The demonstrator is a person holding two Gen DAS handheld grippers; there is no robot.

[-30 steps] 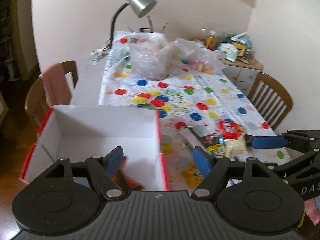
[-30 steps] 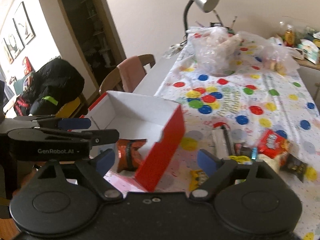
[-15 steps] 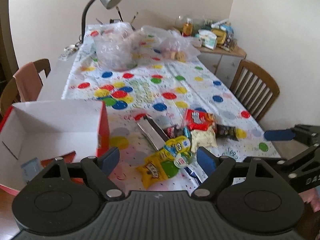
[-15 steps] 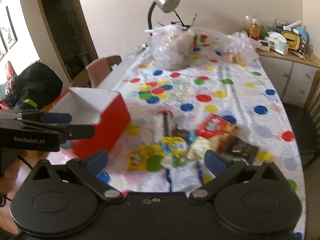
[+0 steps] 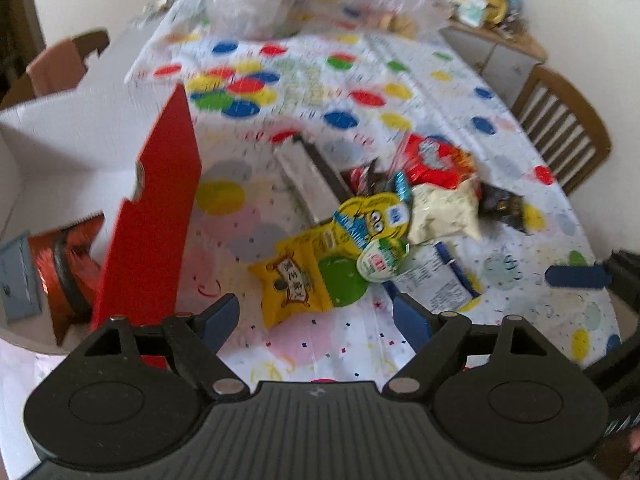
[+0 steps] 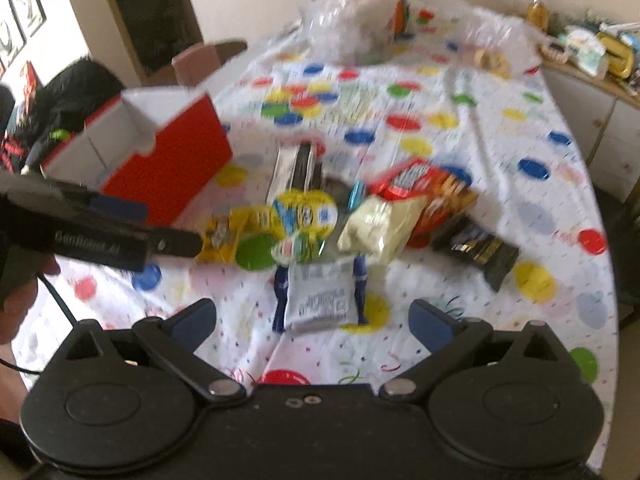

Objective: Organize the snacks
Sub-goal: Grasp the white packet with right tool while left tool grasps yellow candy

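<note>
Over the last second both cameras have swung away from the red cardboard box with the white inside (image 5: 156, 216) and dropped toward the heap of loose snack packets, which by my reading means one drop-off is finished and the next pick is being lined up. The left gripper (image 5: 316, 318) hangs over the yellow foil pouch (image 5: 294, 280), fingers spread wide with nothing between them; the right gripper (image 6: 314, 318) is likewise wide apart and empty, just short of the white-and-blue sachet (image 6: 320, 298). In the box I count one orange foil packet (image 5: 64, 276) and one grey flat packet (image 5: 18, 276). On the spotted tablecloth (image 6: 480, 128) lie nine or so (blur makes this uncertain): the pouch, the sachet, one yellow cartoon-print bag (image 5: 374, 216), one small round green-and-white tub (image 5: 380, 260), one cream packet (image 5: 442, 210), one red bag (image 5: 436, 158), one black wrapper (image 6: 476, 250), one silver-and-black bar (image 6: 296, 168), and a small dark packet with a blue twist (image 5: 372, 180).
</note>
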